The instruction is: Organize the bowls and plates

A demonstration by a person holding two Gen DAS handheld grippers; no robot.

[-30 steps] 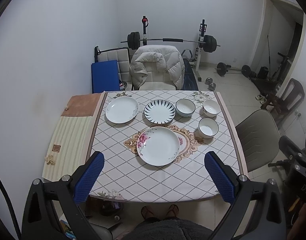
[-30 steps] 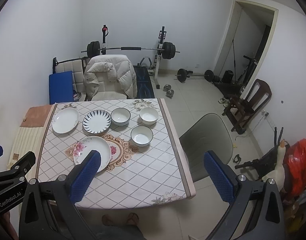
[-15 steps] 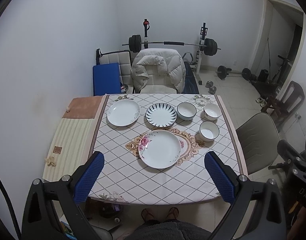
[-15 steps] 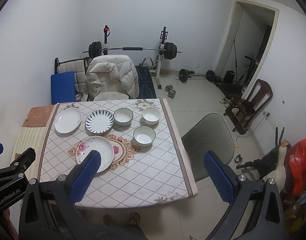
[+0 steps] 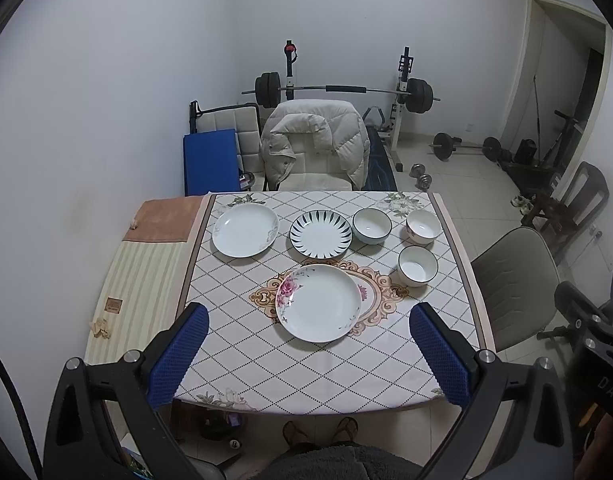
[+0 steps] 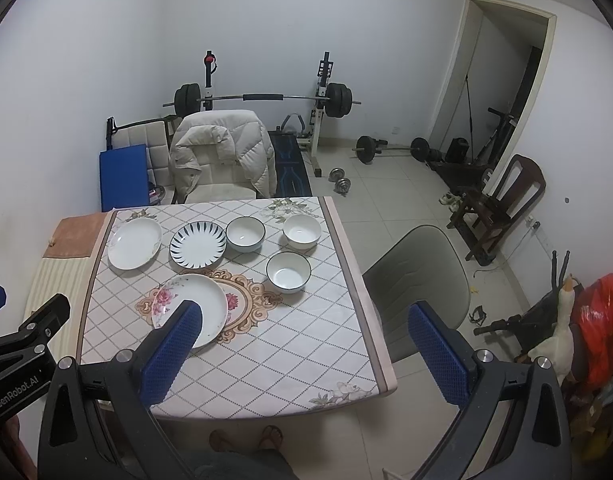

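Observation:
On the table (image 5: 266, 360) lie three plates and three bowls. A rose-patterned plate (image 5: 319, 302) sits nearest, at the middle. A plain white plate (image 5: 245, 230) is at the far left, a blue-striped plate (image 5: 320, 234) beside it. A pale blue bowl (image 5: 372, 225) and a white bowl (image 5: 422, 226) stand at the far right, a dark-rimmed bowl (image 5: 418, 265) nearer. My left gripper (image 5: 308, 354) is open and empty, held high above the table's near edge. My right gripper (image 6: 304, 354) is open and empty, high over the table's near right part (image 6: 306, 360). The plates and bowls also show there, the rose plate (image 6: 194, 304) partly behind my left finger.
A chair with a cream jacket (image 5: 316, 144) stands behind the table, a grey chair (image 5: 514, 280) at its right side. A striped cloth (image 5: 142, 288) covers the table's left end. Weight bench and barbells (image 5: 342, 90) stand at the back wall. My feet (image 5: 320, 430) are below the table's edge.
Both grippers have drawn back and risen a little, so the table sits lower and smaller in both views. Plates and bowls have not moved. Both grippers stay open.

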